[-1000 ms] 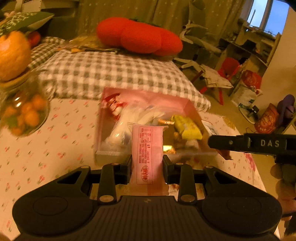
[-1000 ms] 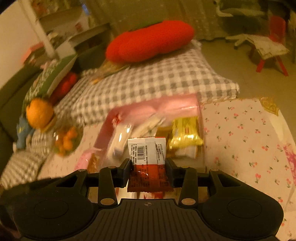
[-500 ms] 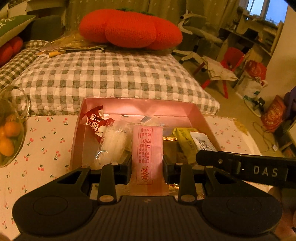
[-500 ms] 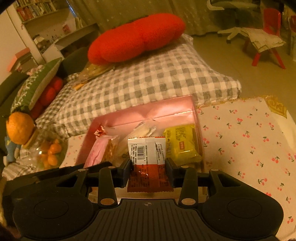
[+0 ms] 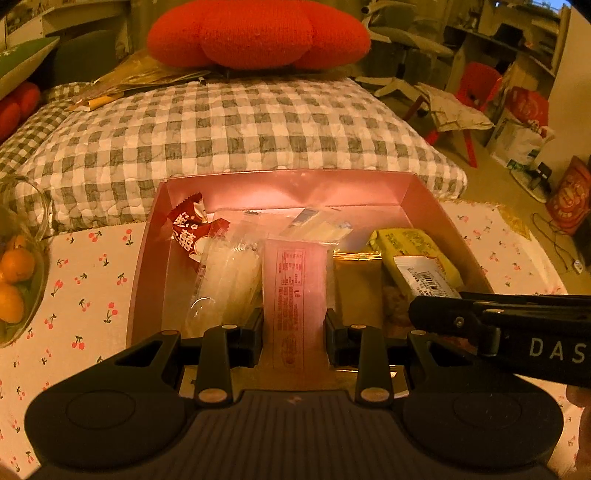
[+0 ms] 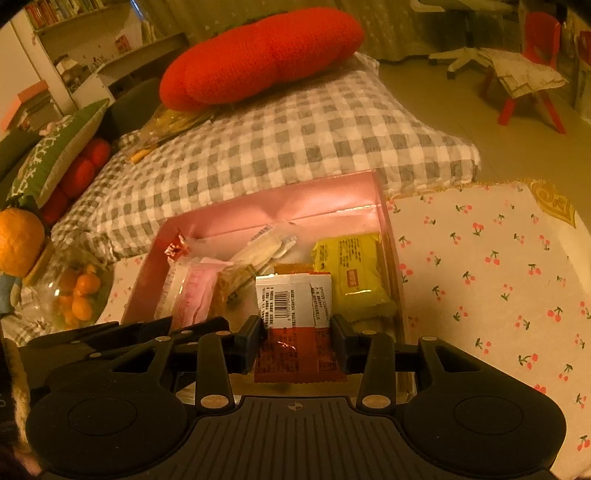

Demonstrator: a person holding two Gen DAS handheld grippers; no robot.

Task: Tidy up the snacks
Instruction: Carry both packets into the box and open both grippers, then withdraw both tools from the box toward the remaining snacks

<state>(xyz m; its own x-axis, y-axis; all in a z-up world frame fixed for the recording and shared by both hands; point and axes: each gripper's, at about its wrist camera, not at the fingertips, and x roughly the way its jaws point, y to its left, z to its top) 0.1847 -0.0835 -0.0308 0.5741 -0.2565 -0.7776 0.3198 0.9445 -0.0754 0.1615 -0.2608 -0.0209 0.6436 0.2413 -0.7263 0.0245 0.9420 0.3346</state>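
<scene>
Left gripper clamped on pink sachet at its near end, pads on the two long edges; sachet upright-ish, long axis running straight away along the fingers, far end over the pink box, low above the snacks. Right gripper around red-and-white packet, jaws easing apart, packet between them and apparently touching both pads, so grip counted as holding for now; barcode end pointing away toward the box's far wall, red end nearest, long axis along the fingers. Likely light, thin, crinkly film on both, soft contents, slippery under smooth pads; best taken across the short width near an end seam, gentle squeeze, no crushing. Just beyond, inside the box: clear bag left of the sachet, gold packet right of it, yellow packet against the right wall, red wrapper in the far-left corner. Box sitting on cherry-print cloth; glass jar of oranges left of it. Farther off, checked cushion, then red pillow on top.
</scene>
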